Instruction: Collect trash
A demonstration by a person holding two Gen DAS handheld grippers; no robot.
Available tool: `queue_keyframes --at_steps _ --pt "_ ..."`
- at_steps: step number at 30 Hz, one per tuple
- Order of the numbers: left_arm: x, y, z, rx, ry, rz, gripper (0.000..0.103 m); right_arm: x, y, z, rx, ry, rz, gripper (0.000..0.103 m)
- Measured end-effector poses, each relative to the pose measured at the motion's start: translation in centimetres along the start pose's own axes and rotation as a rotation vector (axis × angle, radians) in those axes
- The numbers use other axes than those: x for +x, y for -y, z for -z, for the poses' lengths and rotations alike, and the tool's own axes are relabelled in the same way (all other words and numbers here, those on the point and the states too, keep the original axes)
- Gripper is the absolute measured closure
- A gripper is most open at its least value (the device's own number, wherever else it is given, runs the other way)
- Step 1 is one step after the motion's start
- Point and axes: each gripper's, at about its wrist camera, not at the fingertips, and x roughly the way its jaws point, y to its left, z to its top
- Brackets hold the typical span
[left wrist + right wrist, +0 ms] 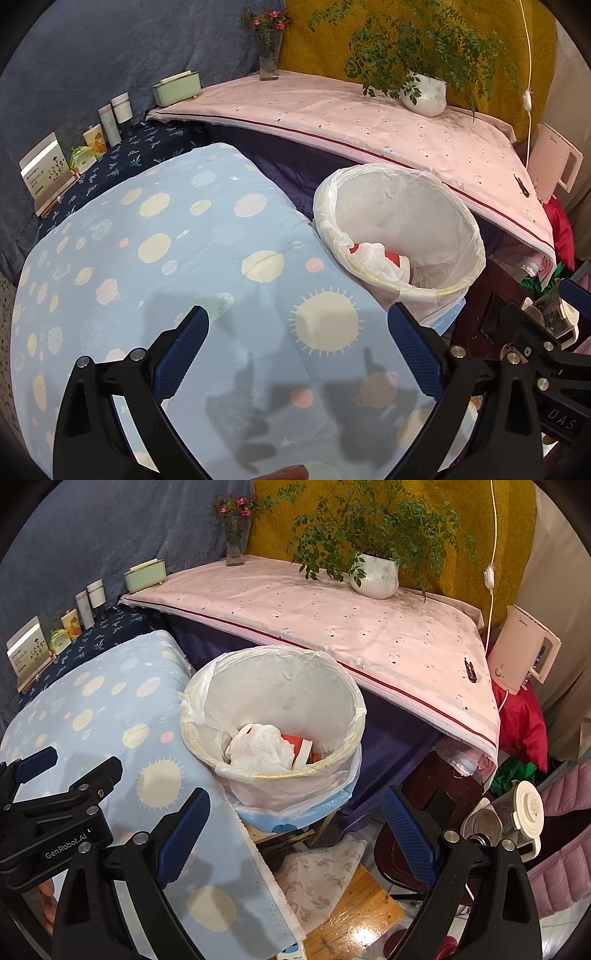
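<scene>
A white-lined trash bin (461,236) (343,698) stands beside the blue planet-print table cover (166,258) (110,701). Inside it lie a crumpled white tissue (373,258) (258,749) and a red-and-white wrapper (399,260) (299,747). My left gripper (297,354) is open and empty, over the blue cover, left of the bin. My right gripper (295,834) is open and empty, in front of the bin and a little below its rim. The left gripper also shows at the left edge of the right wrist view (70,764).
A pink-covered table (351,110) (332,616) behind the bin holds a potted plant (424,88) (373,572), a flower vase (269,55) (235,539) and a green box (176,88). Small boxes and bottles (107,125) line the far left. A kettle (517,812) and jug sit at right.
</scene>
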Motion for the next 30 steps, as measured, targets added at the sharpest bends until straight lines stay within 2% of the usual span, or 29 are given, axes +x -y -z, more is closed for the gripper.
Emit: queue_keyframes --at_steps 30 --pt "0.7 0.5 -0.4 -0.006 0.009 0.002 0.01 1.3 -0.1 0.4 -0.011 -0.02 0.013 0.013"
